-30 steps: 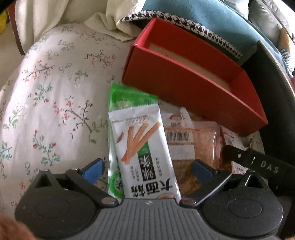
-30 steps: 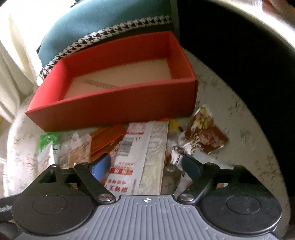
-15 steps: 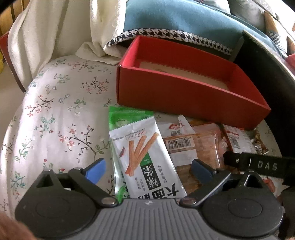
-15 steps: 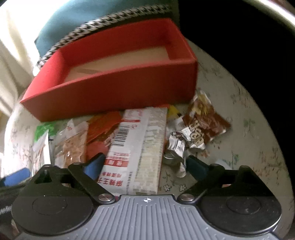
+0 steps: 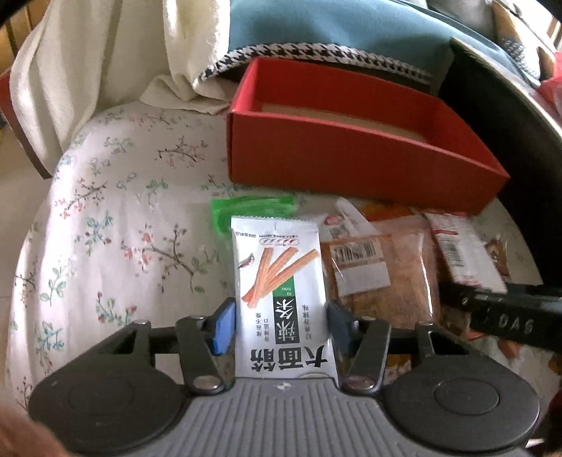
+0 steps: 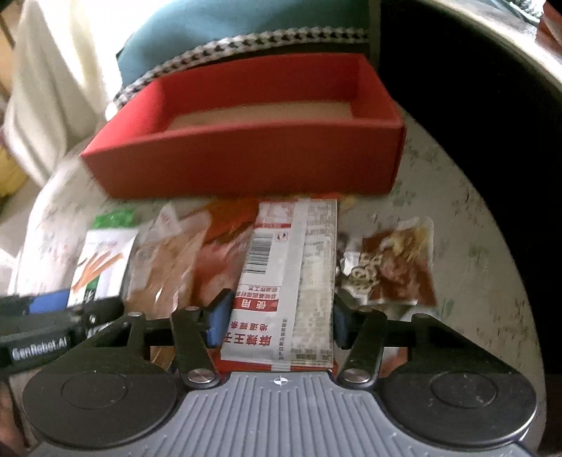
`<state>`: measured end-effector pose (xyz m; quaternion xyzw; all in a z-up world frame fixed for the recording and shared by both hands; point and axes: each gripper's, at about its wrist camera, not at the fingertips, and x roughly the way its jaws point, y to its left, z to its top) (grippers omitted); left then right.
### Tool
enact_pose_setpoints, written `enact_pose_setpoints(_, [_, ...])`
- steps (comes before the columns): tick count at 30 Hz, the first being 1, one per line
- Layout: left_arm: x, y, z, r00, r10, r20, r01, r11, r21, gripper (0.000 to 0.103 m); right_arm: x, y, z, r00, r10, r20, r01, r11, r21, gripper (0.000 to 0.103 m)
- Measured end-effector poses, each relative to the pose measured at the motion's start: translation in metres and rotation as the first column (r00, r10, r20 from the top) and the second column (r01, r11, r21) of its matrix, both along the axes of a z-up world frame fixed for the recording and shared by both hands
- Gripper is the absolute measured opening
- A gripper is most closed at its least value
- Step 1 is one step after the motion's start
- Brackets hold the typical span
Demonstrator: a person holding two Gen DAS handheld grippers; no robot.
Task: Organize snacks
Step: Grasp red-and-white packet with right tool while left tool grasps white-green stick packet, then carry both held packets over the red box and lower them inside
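Observation:
A pile of snack packets lies on a floral cushion in front of an open, empty red box (image 5: pixel 351 140), also in the right wrist view (image 6: pixel 246 154). My left gripper (image 5: pixel 281 323) is shut on a white and green snack packet (image 5: pixel 281 281) printed with orange sticks. My right gripper (image 6: pixel 277 323) is shut on a long grey and red snack packet (image 6: pixel 284 281) with a barcode. A clear packet of brown snack (image 5: pixel 383 267) lies between the two. A brown packet (image 6: pixel 397 267) lies to the right. A green packet (image 5: pixel 246 207) lies under the white one.
The floral cushion (image 5: pixel 123 228) stretches to the left. A teal pillow with a houndstooth edge (image 5: pixel 333 31) and cream cloth (image 5: pixel 105 63) lie behind the box. A dark curved edge (image 6: pixel 491 123) bounds the right side.
Both grippers have closed their fingers onto the packets between them. Both views have drawn back a little from the red box.

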<state>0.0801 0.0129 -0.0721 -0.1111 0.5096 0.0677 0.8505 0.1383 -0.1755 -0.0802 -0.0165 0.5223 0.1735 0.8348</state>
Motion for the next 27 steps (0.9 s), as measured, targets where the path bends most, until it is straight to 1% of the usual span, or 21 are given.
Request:
enact_pose_setpoints(5, [-0.021, -0.001, -0.004, 0.998, -0.038, -0.060, 0.033, 0.997, -0.073, 0.045, -0.036, -0.002, -0.004, 0.998, 0.062, -0.026, -0.062, 0.997, -0.033, 0.064])
enact_pose_setpoints(8, [-0.026, 0.003, -0.005, 0.997, -0.043, -0.069, 0.036, 0.994, -0.104, 0.045, -0.040, -0.013, -0.005, 0.999, 0.030, -0.042, -0.031, 0.999, -0.034, 0.064])
enact_pose_setpoints(10, [-0.025, 0.007, -0.005, 0.997, -0.034, -0.069, 0.025, 0.992, -0.120, 0.046, -0.038, -0.017, -0.005, 0.999, -0.001, -0.041, -0.001, 0.999, -0.035, 0.066])
enact_pose_setpoints(12, [-0.023, 0.010, -0.009, 0.997, -0.028, -0.074, 0.019, 0.992, -0.126, 0.046, -0.037, -0.014, -0.006, 1.000, -0.004, -0.026, 0.003, 0.999, -0.049, 0.067])
enact_pose_setpoints(14, [-0.022, 0.011, -0.010, 0.997, -0.033, -0.069, 0.025, 0.992, -0.124, 0.047, -0.036, -0.004, -0.010, 1.000, 0.027, -0.014, -0.028, 0.997, -0.076, 0.073])
enact_pose_setpoints(17, [-0.021, 0.007, -0.011, 0.997, -0.046, -0.060, 0.040, 0.995, -0.095, 0.050, -0.038, 0.007, -0.017, 0.998, 0.066, 0.020, -0.062, 0.987, -0.150, 0.078])
enact_pose_setpoints(19, [-0.021, 0.004, -0.011, 0.997, -0.061, -0.056, 0.056, 0.995, -0.077, 0.051, -0.034, 0.002, -0.019, 0.999, 0.033, 0.011, -0.031, 0.991, -0.129, 0.086])
enact_pose_setpoints(20, [-0.021, 0.003, -0.010, 0.997, -0.063, -0.053, 0.059, 0.996, -0.073, 0.051, -0.031, -0.001, -0.020, 1.000, 0.020, 0.002, -0.019, 0.993, -0.117, 0.088])
enact_pose_setpoints(21, [-0.022, 0.004, -0.010, 0.997, -0.061, -0.052, 0.057, 0.996, -0.073, 0.049, -0.030, -0.003, -0.020, 1.000, 0.017, -0.005, -0.018, 0.995, -0.099, 0.093])
enact_pose_setpoints(22, [-0.022, 0.005, -0.010, 0.997, -0.060, -0.054, 0.056, 0.996, -0.072, 0.049, -0.030, -0.004, -0.022, 1.000, 0.022, -0.009, -0.023, 0.995, -0.092, 0.095])
enact_pose_setpoints(23, [-0.023, 0.006, -0.009, 0.997, -0.061, -0.055, 0.057, 0.996, -0.072, 0.047, -0.031, -0.003, -0.023, 0.999, 0.032, 0.000, -0.032, 0.995, -0.098, 0.094])
enact_pose_setpoints(24, [-0.024, 0.006, -0.009, 0.996, -0.063, -0.058, 0.059, 0.996, -0.071, 0.047, -0.033, -0.003, -0.023, 0.999, 0.045, 0.007, -0.044, 0.993, -0.113, 0.092])
enact_pose_setpoints(25, [-0.025, 0.006, -0.009, 0.996, -0.062, -0.061, 0.058, 0.996, -0.069, 0.046, -0.035, -0.002, -0.023, 0.998, 0.055, 0.016, -0.052, 0.990, -0.131, 0.086])
enact_pose_setpoints(26, [-0.026, 0.006, -0.008, 0.996, -0.062, -0.068, 0.058, 0.996, -0.068, 0.045, -0.037, -0.004, -0.021, 0.999, 0.051, 0.019, -0.048, 0.990, -0.129, 0.082])
enact_pose_setpoints(27, [-0.027, 0.005, -0.007, 0.995, -0.065, -0.072, 0.061, 0.996, -0.066, 0.044, -0.038, -0.005, -0.019, 0.999, 0.040, 0.023, -0.036, 0.991, -0.130, 0.070])
